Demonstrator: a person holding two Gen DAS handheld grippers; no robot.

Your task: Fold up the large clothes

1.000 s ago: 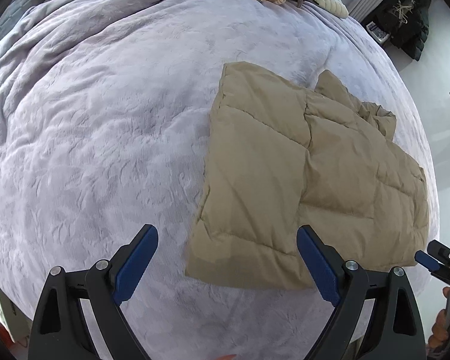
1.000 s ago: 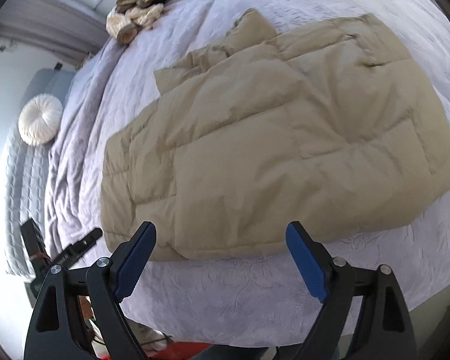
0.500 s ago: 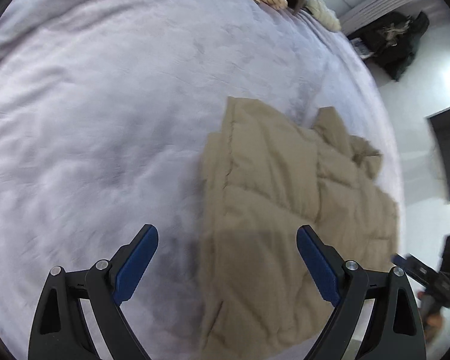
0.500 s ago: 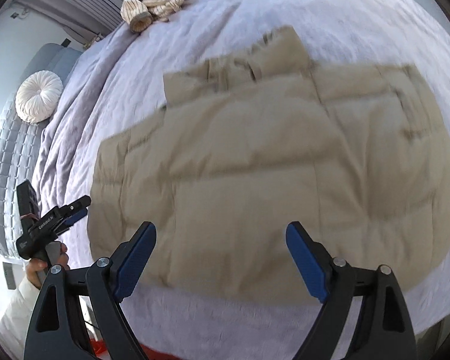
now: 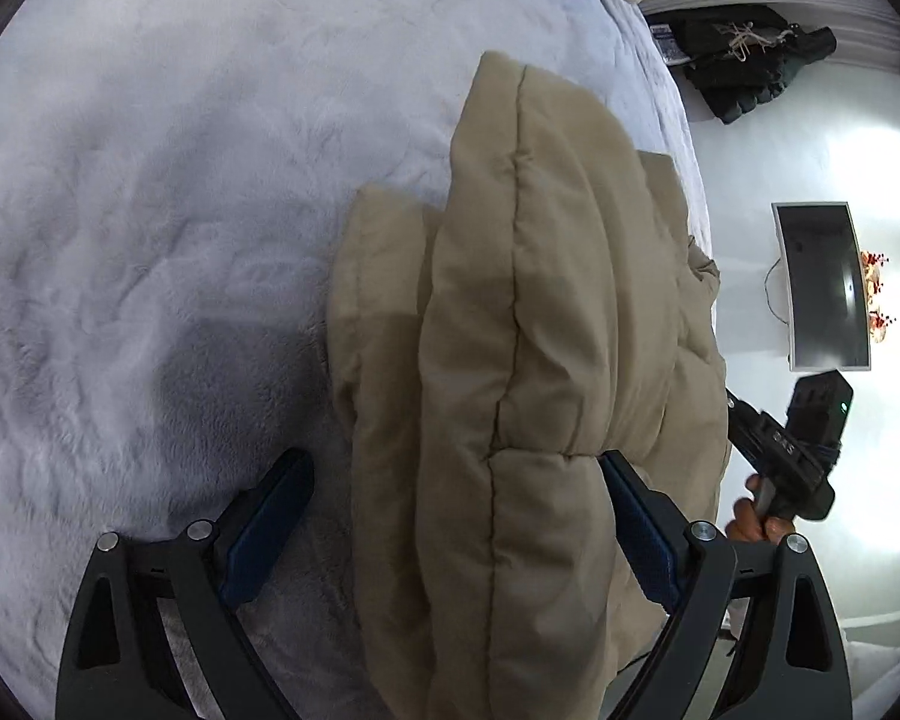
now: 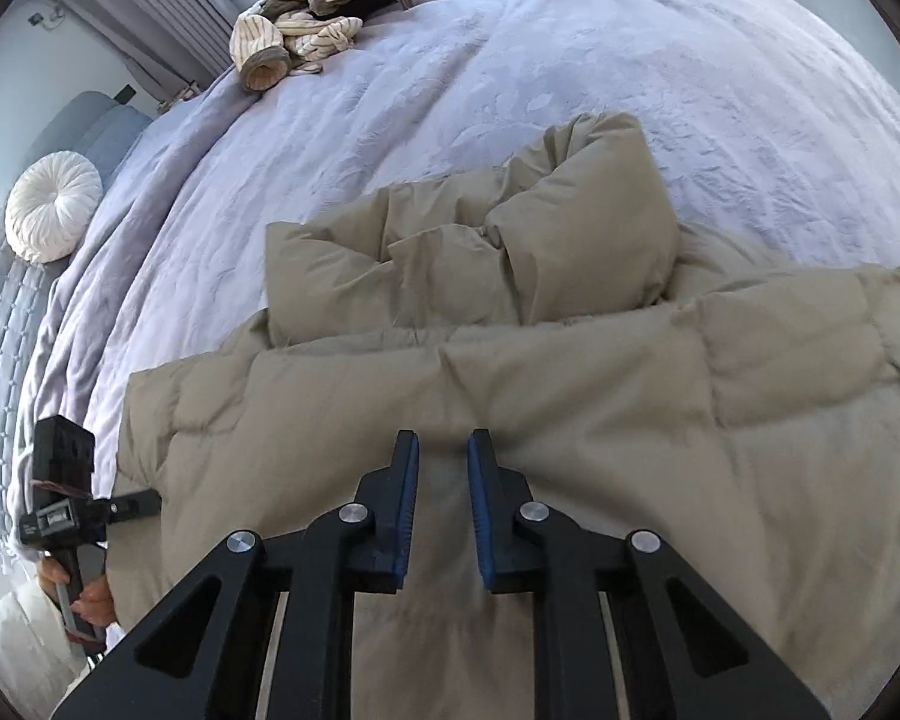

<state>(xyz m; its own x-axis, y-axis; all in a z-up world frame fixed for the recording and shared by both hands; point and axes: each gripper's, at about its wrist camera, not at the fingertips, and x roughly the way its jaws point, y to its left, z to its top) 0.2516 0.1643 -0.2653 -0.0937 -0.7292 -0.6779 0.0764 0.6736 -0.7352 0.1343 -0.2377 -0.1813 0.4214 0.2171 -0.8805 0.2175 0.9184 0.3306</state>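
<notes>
Wide bed [image 6: 600,60], lilac plush cover, soft and yielding underneath. Near its right edge, close to the near side, a tan puffer jacket [image 6: 570,372], already doubled into a thick pad with the hood bunched toward the far end. Bulky but probably light; padded, springy, likely to puff open again once released. Smooth shell, probably slippery, so best pinched along a quilted seam or a folded edge where layers stack, not on a taut panel. At the far left corner, a striped heap [image 6: 306,30] of other clothes; off the left edge, a round white cushion [image 6: 54,204].

Right gripper [image 6: 441,462] low over the jacket's middle, fingers narrow with a slit between, fabric dimpled at the tips; seemingly nipping a fold, hold not certain. Left gripper [image 5: 456,480] at the jacket's near-left end, fingers wide, a raised fold standing between them, one pad against its side, nothing clamped.
</notes>
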